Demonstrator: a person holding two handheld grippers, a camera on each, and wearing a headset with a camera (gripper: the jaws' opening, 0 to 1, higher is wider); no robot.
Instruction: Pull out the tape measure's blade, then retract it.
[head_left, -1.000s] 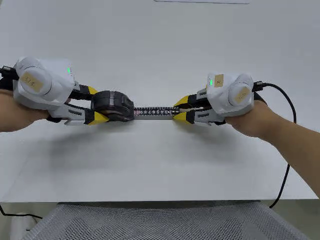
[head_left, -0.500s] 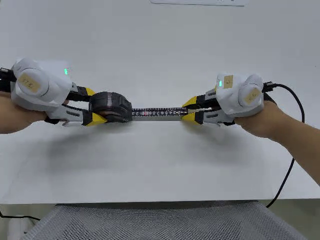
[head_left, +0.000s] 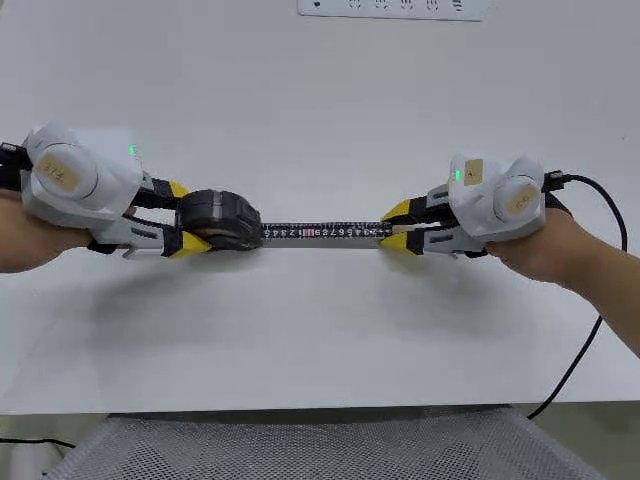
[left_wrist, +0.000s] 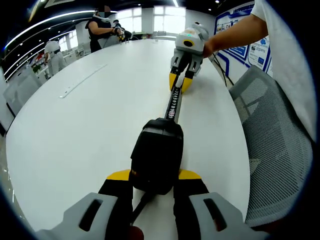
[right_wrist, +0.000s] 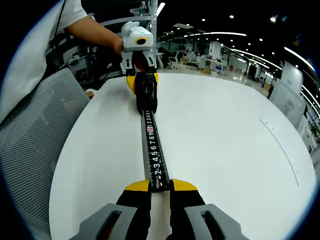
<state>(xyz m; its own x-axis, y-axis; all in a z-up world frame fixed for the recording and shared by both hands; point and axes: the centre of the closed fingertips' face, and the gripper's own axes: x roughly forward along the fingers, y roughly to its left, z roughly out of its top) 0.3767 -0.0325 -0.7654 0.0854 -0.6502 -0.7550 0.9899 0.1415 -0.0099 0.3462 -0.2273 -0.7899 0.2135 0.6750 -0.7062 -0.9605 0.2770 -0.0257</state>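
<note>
White bench (head_left: 320, 100) spreads across the head view, its far side cut off just past a pale socket strip (head_left: 390, 8), and a grey mesh chair (head_left: 320, 445) sits at the near edge. Two grippers face each other low over the bench, well apart. The left gripper (head_left: 188, 215) is clamped on the sides of the tape measure (head_left: 222, 216), which is black and rounded. Its rear is hidden between the yellow-tipped jaws, and whether it touches the bench is hard to judge. The right gripper (head_left: 399, 227) is pinched almost closed on the free end of the blade (head_left: 320, 232), and the end hook is hidden between its jaws. The blade runs straight from the tape measure to the right gripper, dark with white numerals and a red patch. In the right gripper view the digits one to nine read clearly; in the head view they are too small to read. A black cable (head_left: 590, 340) trails from the right gripper over the bench edge. Both forearms (head_left: 600, 275) are cut off by the frame.
</note>
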